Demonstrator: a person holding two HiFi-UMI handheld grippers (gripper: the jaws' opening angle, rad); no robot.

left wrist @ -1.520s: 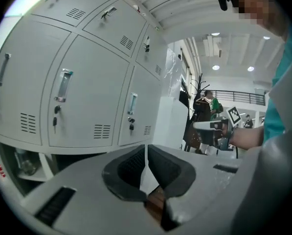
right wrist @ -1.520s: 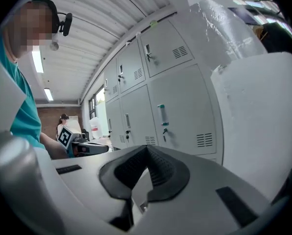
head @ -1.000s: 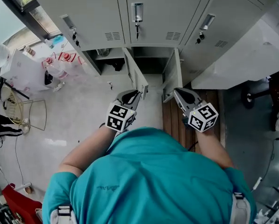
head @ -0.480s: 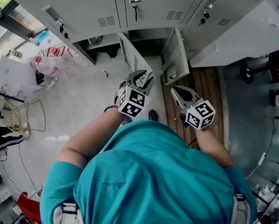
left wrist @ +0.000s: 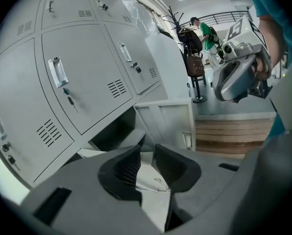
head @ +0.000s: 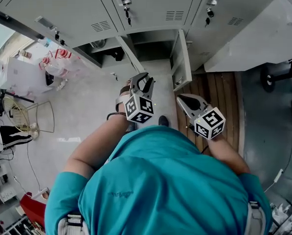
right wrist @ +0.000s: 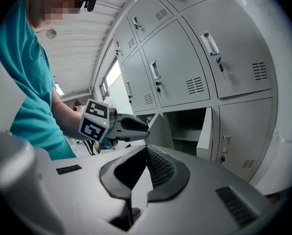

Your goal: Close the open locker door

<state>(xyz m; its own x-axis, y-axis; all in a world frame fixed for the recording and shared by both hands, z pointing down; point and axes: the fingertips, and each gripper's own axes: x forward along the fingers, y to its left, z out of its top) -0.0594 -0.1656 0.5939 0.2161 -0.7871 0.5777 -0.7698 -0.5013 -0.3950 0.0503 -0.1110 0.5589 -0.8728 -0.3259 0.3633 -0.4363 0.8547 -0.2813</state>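
Bottom row: left door (head: pixel 128 53) & right door (head: pixel 183 60) both swung out. L gripper (head: pixel 142 78) near left door, jaws just opened, half-wide, empty, prob to catch its edge. R gripper (head: pixel 181 98) pinched closed, empty, likely a pusher.

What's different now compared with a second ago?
The left tongs seem to have let go of the left door at its edge, drawn back toward the person and rolled. They have just been opening and now hold nothing. The right tongs eased back from the right door. Unchanged: the right tongs are shut and empty, and both doors are open.
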